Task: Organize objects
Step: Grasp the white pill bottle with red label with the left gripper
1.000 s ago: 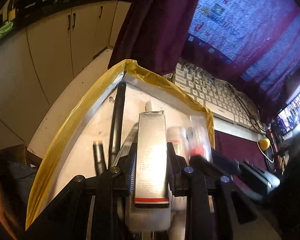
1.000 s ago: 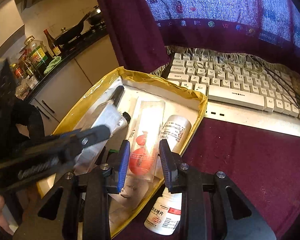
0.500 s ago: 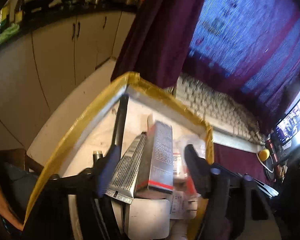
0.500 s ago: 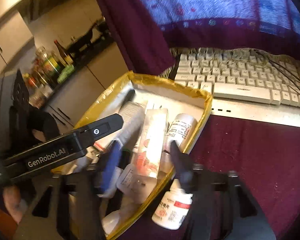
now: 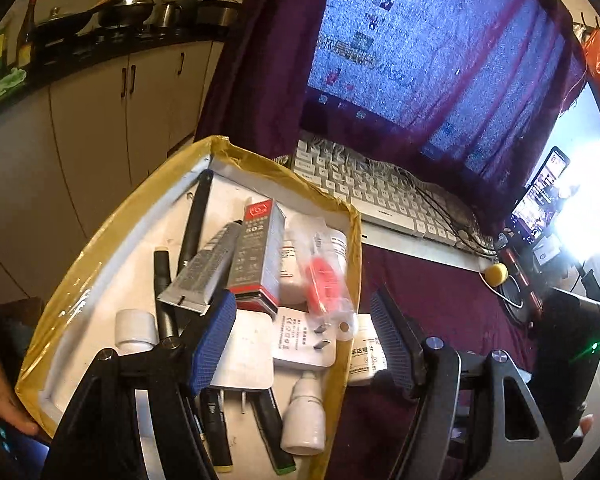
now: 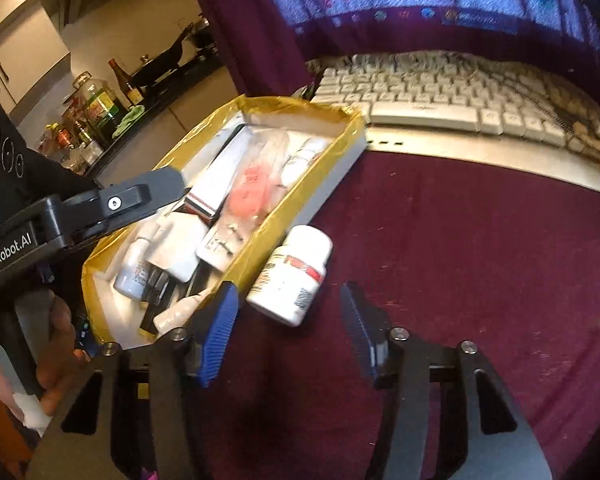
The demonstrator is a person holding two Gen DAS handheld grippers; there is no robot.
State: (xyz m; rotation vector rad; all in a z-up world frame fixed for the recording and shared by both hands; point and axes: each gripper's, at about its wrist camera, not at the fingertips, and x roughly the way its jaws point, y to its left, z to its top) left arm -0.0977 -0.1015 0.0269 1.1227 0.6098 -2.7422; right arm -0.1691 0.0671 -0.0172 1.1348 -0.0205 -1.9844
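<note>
A yellow-taped tray (image 5: 100, 264) (image 6: 324, 160) holds several items: a grey-and-red box (image 5: 258, 252), a grey tube (image 5: 208, 268), a black pen (image 5: 196, 216), a clear packet with a red piece (image 5: 324, 280), white plugs (image 5: 304, 340) and a dropper bottle (image 5: 304, 420). My left gripper (image 5: 304, 336) hangs open over the tray's near end, holding nothing. A white pill bottle (image 6: 292, 276) (image 5: 364, 356) lies on the maroon cloth just outside the tray wall. My right gripper (image 6: 290, 328) straddles the bottle's near end; its jaws are closing and the pads stand clear of it.
A white keyboard (image 6: 440, 96) (image 5: 372, 192) lies behind the tray, under a fringed purple cloth (image 5: 420, 60) draped over a screen. Maroon cloth (image 6: 480, 260) covers the table. A lit phone (image 5: 540, 200) and a yellow ball (image 5: 496, 274) sit far right. Kitchen cabinets (image 5: 100, 120) stand left.
The left gripper let go of the grey-and-red box, which now lies in the tray, and pulled back. The right gripper released the clear packet and shifted right to the white pill bottle.
</note>
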